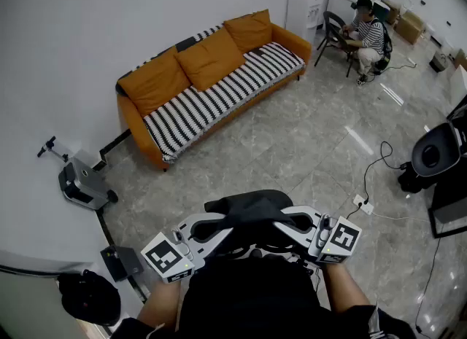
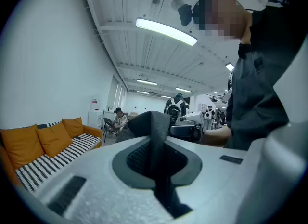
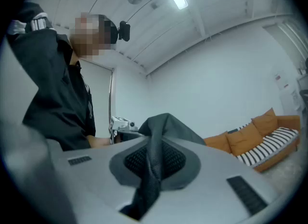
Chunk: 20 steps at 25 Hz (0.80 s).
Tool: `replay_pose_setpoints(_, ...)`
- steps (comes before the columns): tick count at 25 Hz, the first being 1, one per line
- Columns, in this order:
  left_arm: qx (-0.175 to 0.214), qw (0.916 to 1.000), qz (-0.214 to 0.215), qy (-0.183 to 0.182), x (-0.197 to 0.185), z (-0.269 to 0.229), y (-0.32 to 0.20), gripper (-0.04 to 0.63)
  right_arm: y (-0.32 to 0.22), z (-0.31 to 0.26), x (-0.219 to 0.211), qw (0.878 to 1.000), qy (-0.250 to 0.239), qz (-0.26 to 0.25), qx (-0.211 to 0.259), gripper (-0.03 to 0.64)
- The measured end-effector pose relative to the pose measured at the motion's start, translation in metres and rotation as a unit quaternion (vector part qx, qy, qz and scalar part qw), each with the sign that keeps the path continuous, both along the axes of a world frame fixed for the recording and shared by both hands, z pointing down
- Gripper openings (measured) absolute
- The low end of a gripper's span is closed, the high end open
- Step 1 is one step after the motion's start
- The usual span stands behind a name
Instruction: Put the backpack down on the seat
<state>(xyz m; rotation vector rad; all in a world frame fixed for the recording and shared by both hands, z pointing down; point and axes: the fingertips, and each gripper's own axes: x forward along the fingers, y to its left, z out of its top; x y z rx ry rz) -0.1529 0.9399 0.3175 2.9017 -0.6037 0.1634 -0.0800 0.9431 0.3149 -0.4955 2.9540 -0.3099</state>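
Backpack [image 1: 248,210], black, is held up off the floor [image 1: 321,148] close in front of the person, a fold of its dark fabric stretched between the two claws. The left claw [image 2: 155,153] is clamped on that fabric, which rises in a ridge from between its pads. The right claw [image 3: 155,160] is clamped on the fabric as well, with a twisted strip of it running down through the jaws. Both claws point roughly level and face each other across the fold.

Well apart from the backpack, the orange sofa [image 1: 135,122] stands along the white wall [image 1: 87,17] at the far left edge of the floor. A black-and-white striped cover [image 1: 226,93] lies over its seat, and three orange cushions [image 1: 211,57] lean on its back. A grey machine [image 1: 84,183] sits by the wall beyond the sofa's near end. A seated person [image 1: 367,39] is in the far right corner, and a white power strip [image 1: 361,203] lies on the floor near the right claw.
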Motion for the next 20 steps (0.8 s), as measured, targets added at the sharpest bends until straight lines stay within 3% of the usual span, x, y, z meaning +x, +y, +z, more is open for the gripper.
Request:
replay_pose_setpoints(3,0.019,0.9998,0.000,-0.001,-0.0018,0.0054,-0.0005,0.034,0.0018,0.0026,0.0009,1.000,-0.001,-0.002,-0.002,0.039)
replay_pose_setpoints(20,0.018,0.9998,-0.007,-0.001,0.0033,0.0088,0.0056,0.032,0.0074,0.0056,0.0067,1.000,-0.006,-0.001,-0.004,0.040)
